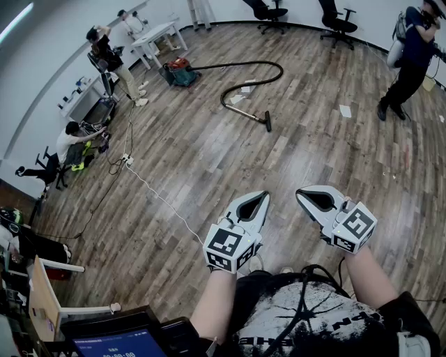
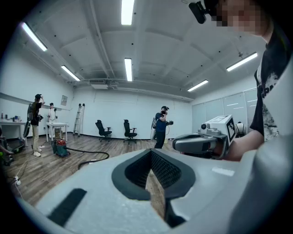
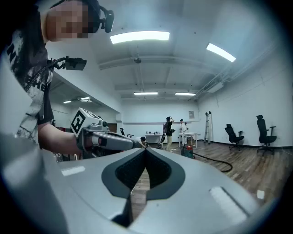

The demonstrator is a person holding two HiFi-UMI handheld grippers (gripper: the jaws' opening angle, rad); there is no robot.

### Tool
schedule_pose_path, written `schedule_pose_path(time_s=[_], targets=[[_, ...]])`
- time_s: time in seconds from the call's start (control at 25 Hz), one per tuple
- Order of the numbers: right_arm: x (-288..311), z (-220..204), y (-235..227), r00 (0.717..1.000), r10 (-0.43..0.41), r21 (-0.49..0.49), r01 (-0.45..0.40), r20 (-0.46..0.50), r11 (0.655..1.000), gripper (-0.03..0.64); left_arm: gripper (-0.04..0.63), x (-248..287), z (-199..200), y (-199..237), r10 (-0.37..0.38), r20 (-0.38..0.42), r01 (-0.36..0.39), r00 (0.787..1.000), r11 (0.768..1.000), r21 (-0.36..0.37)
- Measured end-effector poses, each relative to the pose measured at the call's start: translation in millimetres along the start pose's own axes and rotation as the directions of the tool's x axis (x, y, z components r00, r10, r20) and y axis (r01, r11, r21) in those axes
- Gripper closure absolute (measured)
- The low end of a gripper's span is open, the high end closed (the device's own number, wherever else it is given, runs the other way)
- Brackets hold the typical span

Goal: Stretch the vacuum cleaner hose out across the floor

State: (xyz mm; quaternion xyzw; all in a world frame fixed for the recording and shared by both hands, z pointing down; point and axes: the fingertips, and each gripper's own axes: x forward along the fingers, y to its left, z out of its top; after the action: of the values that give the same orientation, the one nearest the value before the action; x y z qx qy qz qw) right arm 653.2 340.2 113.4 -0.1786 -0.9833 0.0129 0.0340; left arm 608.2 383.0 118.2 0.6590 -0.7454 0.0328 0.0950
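Observation:
A red and teal vacuum cleaner (image 1: 180, 72) stands on the wood floor far ahead. Its black hose (image 1: 245, 65) curls in a loop and ends at a floor nozzle (image 1: 267, 123). The same vacuum cleaner (image 2: 59, 147) and hose (image 2: 89, 152) show low at the left of the left gripper view. The hose (image 3: 215, 162) crosses the floor at the right of the right gripper view. My left gripper (image 1: 263, 195) and right gripper (image 1: 300, 192) are held close to my body, far from the hose. Both are shut with nothing between the jaws.
A white cable (image 1: 157, 195) runs across the floor at my left. Office chairs (image 1: 273, 14) stand at the back wall, a white table (image 1: 159, 38) at the back left. People (image 1: 411, 59) stand at the right and left. Paper sheets (image 1: 345, 111) lie on the floor.

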Motion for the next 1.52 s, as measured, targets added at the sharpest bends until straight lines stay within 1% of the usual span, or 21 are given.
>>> schedule_pose_path(time_s=[0.2, 0.44, 0.6, 0.76, 1.0, 1.16, 1.28, 1.4, 1.52], targets=[[5, 3, 2, 1.000, -0.001, 0.001, 0.001, 0.008, 1.000, 0.611, 0.592, -6, 4, 2, -0.004, 0.001, 0.004, 1.000, 1.000, 0.008], [6, 11, 8, 0.998, 0.031, 0.032, -0.033, 0.049, 0.999, 0.609, 0.592, -17, 5, 3, 0.017, -0.001, -0.017, 1.000, 1.000, 0.020], [11, 4, 12, 0.998, 0.049, 0.035, -0.050, 0.033, 0.998, 0.609, 0.592, -22, 1, 6, 0.029, -0.018, -0.028, 0.999, 0.999, 0.023], [15, 3, 19, 0.996, 0.083, 0.026, -0.083, 0.024, 0.996, 0.609, 0.592, -25, 3, 7, 0.050, -0.010, -0.049, 0.999, 0.998, 0.041], [23, -7, 19, 0.993, 0.112, 0.026, -0.113, 0.025, 0.993, 0.610, 0.592, -21, -5, 14, 0.064, -0.017, -0.063, 0.998, 0.997, 0.048], [26, -10, 9, 0.994, 0.104, 0.025, -0.105, 0.027, 0.994, 0.610, 0.592, -16, -6, 21, 0.067, -0.011, -0.067, 0.998, 0.997, 0.047], [24, -7, 4, 0.995, 0.095, 0.020, -0.096, 0.029, 0.995, 0.609, 0.592, -20, -4, 22, 0.072, 0.009, -0.072, 0.997, 0.996, 0.052], [12, -4, -4, 0.997, 0.073, 0.011, -0.073, 0.034, 0.997, 0.609, 0.592, -18, -5, 16, 0.063, 0.030, -0.064, 0.998, 0.996, 0.056], [5, -10, -11, 0.998, 0.050, 0.015, -0.050, 0.034, 0.999, 0.610, 0.592, -15, -11, 13, 0.060, 0.027, -0.062, 0.998, 0.997, 0.054]])
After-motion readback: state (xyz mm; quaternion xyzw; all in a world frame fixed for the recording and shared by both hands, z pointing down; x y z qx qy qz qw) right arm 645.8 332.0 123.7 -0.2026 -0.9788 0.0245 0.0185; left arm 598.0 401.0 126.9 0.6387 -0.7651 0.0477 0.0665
